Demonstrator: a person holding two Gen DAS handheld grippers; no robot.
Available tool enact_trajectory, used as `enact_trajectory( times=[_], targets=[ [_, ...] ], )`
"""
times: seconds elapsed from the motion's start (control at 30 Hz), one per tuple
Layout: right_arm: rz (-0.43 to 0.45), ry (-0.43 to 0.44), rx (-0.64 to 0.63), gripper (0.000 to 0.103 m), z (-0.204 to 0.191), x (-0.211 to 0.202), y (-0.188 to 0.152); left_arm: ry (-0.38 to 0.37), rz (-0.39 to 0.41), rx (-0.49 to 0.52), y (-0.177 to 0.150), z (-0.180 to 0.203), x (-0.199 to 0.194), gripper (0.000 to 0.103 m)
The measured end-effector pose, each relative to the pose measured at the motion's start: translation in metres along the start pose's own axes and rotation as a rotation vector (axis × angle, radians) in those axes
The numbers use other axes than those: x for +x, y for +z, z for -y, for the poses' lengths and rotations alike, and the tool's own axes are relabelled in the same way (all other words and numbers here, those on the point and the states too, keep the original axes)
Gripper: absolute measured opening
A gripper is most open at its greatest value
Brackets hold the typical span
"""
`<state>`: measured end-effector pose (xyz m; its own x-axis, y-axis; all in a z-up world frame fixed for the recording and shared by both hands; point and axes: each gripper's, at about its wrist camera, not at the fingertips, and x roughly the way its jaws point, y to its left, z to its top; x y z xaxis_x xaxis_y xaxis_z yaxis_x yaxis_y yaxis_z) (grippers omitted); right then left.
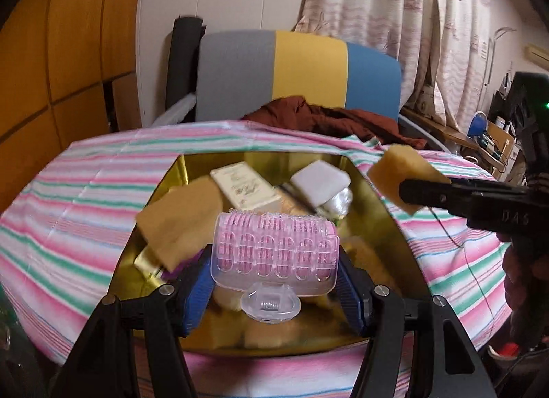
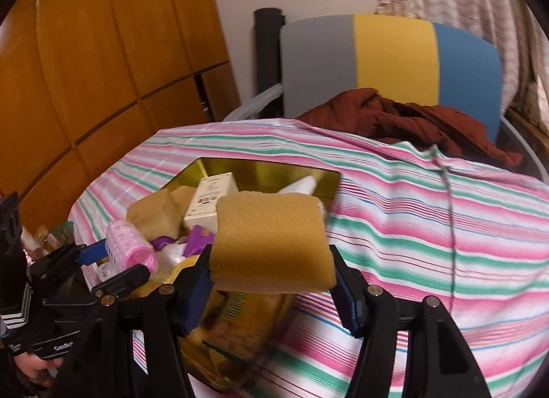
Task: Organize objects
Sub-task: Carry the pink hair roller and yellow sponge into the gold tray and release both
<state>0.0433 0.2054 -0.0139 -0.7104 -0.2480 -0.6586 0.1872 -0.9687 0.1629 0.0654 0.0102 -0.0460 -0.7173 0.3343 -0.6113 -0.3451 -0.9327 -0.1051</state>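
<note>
On striped cloth (image 1: pixel 85 192): gold tin (image 1: pixel 394 226) | behind: tricolor chair (image 1: pixel 308 71), curtain (image 1: pixel 411 3)

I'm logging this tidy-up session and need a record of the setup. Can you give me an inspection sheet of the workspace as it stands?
Surface: striped cloth covering the table.
Job's things: gold tin holding a sponge, a cream box, a white block and purple pieces.
Clutter: nothing seen on the cloth outside the tin.
Grippers: left gripper shut on a pink hair roller above the tin; right gripper shut on a second sponge.
Cables: thin dark cord lying across the cloth.
Surroundings: chair with brown cloth, curtain, wooden panels.
</note>
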Motion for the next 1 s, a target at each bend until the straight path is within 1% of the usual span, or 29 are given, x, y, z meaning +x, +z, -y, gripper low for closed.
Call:
enact_trajectory(
  times=[0.07, 0.23, 0.3, 0.37, 0.4, 0.43, 0.5, 0.6, 0.7, 0.77, 0.87, 1.0],
  targets=[
    [-0.016, 0.011, -0.007, 0.063, -0.006, 0.008, 0.003, -0.013, -0.013, 0.002, -0.001, -0.001, 0.002, 0.065],
    [-0.05, 0.013, 0.003, 0.063, -0.015, 0.027, 0.01, -0.029, -0.03, 0.072, -0.005, 0.009, 0.006, 0.066],
    [-0.057, 0.013, 0.018, 0.064, -0.016, 0.033, 0.013, -0.03, -0.034, 0.082, -0.006, 0.01, 0.007, 0.066],
    [-0.071, 0.011, 0.032, 0.064, -0.017, 0.039, 0.015, -0.019, -0.052, 0.085, -0.006, 0.01, 0.011, 0.078],
    [-0.082, 0.011, 0.039, 0.064, -0.018, 0.042, 0.016, -0.011, -0.056, 0.081, -0.006, 0.01, 0.012, 0.091],
    [-0.091, 0.017, 0.042, 0.064, -0.018, 0.045, 0.016, -0.005, -0.049, 0.072, -0.006, 0.008, 0.012, 0.099],
    [-0.095, 0.02, 0.043, 0.064, -0.019, 0.046, 0.016, -0.002, -0.034, 0.059, -0.004, 0.007, 0.008, 0.103],
    [-0.092, -0.003, 0.032, 0.065, -0.019, 0.045, 0.014, 0.014, -0.013, 0.062, -0.003, 0.005, 0.003, 0.103],
    [-0.095, 0.002, 0.036, 0.065, -0.017, 0.044, 0.013, 0.039, 0.007, 0.053, 0.0, 0.001, 0.0, 0.103],
    [-0.091, -0.004, 0.026, 0.065, -0.018, 0.042, 0.012, 0.044, 0.035, 0.026, 0.002, -0.003, -0.005, 0.103],
    [-0.081, -0.013, 0.023, 0.07, -0.017, 0.041, 0.012, 0.068, 0.067, -0.022, 0.006, -0.009, -0.011, 0.103],
    [-0.069, -0.003, 0.057, 0.072, -0.01, 0.038, 0.013, 0.143, 0.128, -0.074, 0.012, -0.016, -0.021, 0.103]
  ],
)
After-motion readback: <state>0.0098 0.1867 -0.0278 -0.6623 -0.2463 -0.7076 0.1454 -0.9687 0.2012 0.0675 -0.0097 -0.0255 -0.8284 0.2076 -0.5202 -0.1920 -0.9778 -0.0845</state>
